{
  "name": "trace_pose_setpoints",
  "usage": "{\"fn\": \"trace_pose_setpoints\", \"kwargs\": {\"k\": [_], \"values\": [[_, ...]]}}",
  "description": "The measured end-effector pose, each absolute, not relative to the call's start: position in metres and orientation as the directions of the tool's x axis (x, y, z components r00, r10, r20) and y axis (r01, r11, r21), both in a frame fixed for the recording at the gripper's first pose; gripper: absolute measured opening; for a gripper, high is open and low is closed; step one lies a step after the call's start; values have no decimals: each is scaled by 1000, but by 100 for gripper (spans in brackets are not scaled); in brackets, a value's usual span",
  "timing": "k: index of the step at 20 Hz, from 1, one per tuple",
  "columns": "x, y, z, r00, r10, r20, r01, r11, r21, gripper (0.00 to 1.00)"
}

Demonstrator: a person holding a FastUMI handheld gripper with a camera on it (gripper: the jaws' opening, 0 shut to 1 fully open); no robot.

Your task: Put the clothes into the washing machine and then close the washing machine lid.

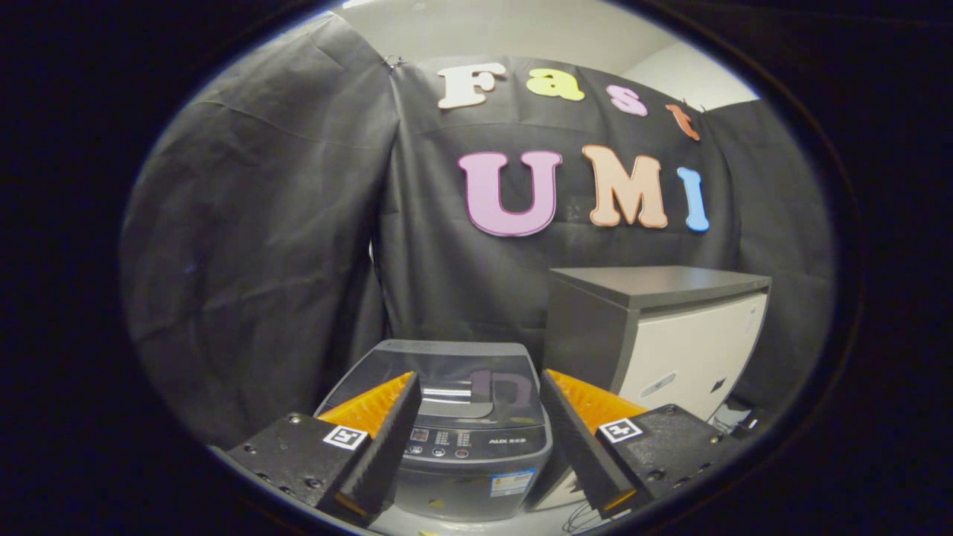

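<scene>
A small grey top-loading washing machine [454,417] stands on the floor just ahead of and below my fingers. Its dark glossy lid [447,368] lies flat and shut, with a control panel along its near edge. My gripper [476,402] hovers above the machine's front, open, its orange-and-black fingers [383,417] spread wide to either side of the lid. Nothing is between them.
A grey-topped cabinet [663,335] with a white front stands right next to the machine on its right. Black cloth walls close in behind and to the left. Some cables [588,514] lie on the floor by the cabinet's base.
</scene>
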State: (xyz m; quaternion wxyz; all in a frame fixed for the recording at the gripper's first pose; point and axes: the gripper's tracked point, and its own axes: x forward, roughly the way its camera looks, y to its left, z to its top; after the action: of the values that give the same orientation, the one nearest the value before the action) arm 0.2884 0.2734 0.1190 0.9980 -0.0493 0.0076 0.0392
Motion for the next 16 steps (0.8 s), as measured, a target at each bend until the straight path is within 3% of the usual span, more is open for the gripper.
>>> {"fn": "trace_pose_setpoints", "kwargs": {"k": [5,9,16], "values": [[240,250,138,995,84,50,-78,992,-103,97],[204,213,155,992,21,124,-7,993,-119,97],[169,189,142,992,36,125,-36,999,-5,97]]}}
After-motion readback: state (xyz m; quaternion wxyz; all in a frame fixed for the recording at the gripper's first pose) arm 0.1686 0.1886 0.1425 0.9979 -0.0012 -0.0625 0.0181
